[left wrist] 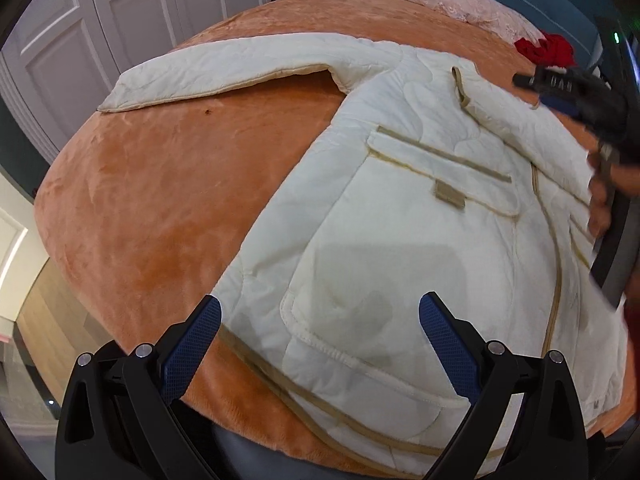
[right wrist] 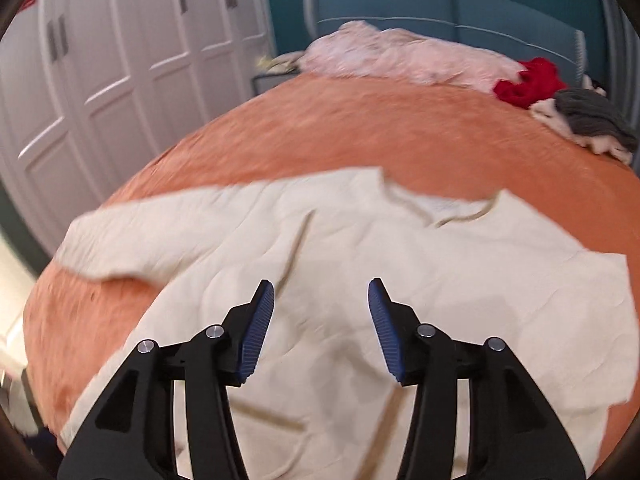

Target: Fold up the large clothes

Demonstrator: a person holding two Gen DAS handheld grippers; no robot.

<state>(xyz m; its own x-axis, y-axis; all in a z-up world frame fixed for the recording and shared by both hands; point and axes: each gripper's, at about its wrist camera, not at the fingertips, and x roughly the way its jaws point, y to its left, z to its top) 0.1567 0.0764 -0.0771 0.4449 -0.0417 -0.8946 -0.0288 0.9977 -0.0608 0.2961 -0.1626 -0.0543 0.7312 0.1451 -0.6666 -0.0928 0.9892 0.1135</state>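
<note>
Cream quilted jacket lies spread flat on the orange blanket of the bed, front side up. Its long axis runs from the hem at the near edge of the bed up toward the collar at the far right. 1 sleeve stretches out straight to the far left, well away from the body; the sleeve on the right side is folded in across the chest. 2 tan-trimmed pockets show on the left half of the front: 1 flap pocket higher up and 1 patch pocket near the hem.

The left claw hovers over the hem with its 2 blue-padded fingers spread wide and nothing between them. The right claw hangs above the middle of the jacket, its fingers parted with only air between them; the right wrist view is blurred. In the left wrist view the right claw shows at the far right edge, with a person's hand behind it.

At the far end of the bed lie 1 pale pink heap of fabric, 1 red garment and 1 grey-and-white bundle. White panelled wardrobe doors stand along the left.
</note>
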